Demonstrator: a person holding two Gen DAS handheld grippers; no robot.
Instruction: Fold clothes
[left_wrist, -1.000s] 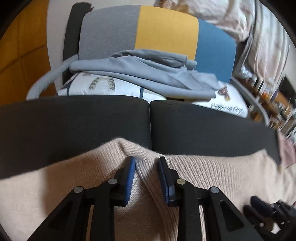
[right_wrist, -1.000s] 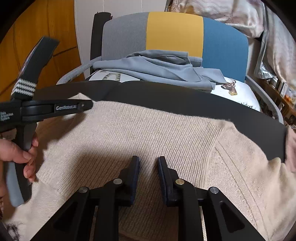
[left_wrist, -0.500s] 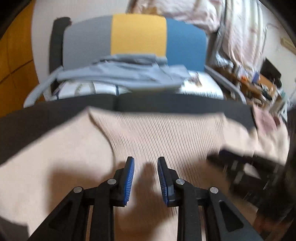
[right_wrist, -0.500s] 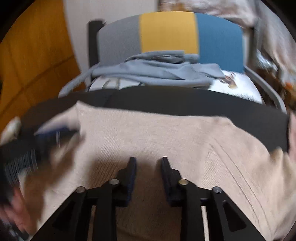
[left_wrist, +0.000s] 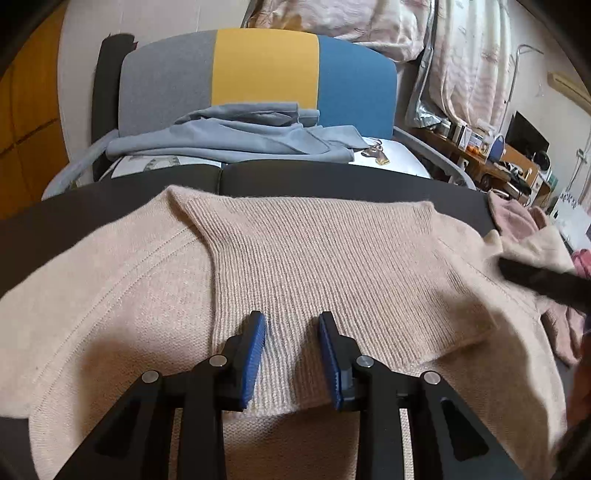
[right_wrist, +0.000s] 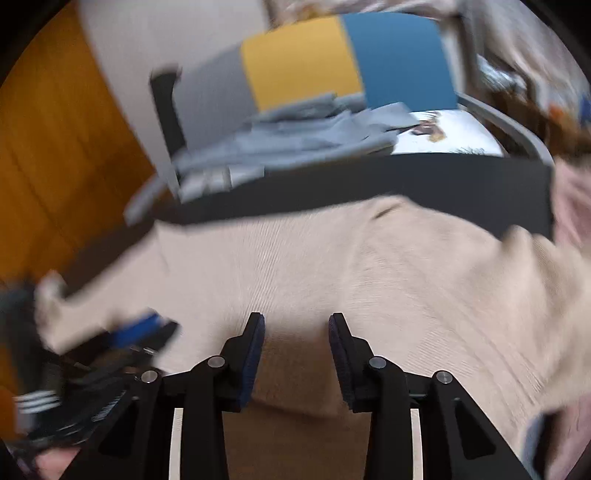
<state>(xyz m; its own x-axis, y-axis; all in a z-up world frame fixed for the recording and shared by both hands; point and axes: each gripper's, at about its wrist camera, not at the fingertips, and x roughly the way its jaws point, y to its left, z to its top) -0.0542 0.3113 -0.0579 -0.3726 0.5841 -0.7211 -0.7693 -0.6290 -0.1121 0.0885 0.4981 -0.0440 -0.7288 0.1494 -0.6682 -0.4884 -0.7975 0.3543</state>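
A beige knit sweater (left_wrist: 314, 251) lies spread on a dark padded surface (left_wrist: 332, 181), with a ribbed panel folded over its middle. My left gripper (left_wrist: 291, 321) hovers over the ribbed panel's near edge. Its jaws are opening and no cloth is pinched between the blue pads. In the blurred right wrist view the sweater (right_wrist: 332, 258) fills the middle. My right gripper (right_wrist: 296, 319) stands over it with jaws opening and nothing between them. The left gripper (right_wrist: 140, 332) shows as a blur at the lower left, and the right gripper appears as a dark blurred bar (left_wrist: 543, 280) in the left wrist view.
Behind the surface stands a chair (left_wrist: 266, 66) with a grey, yellow and blue back, with a grey garment (left_wrist: 236, 136) heaped on its seat. A pink garment (left_wrist: 517, 218) lies at the right end. Cluttered shelves (left_wrist: 498, 155) stand far right.
The left gripper left the sweater's folded corner and moved right, over the ribbed panel. The right gripper's jaws widened and its view rolled and shifted; the left gripper now sits lower in it.
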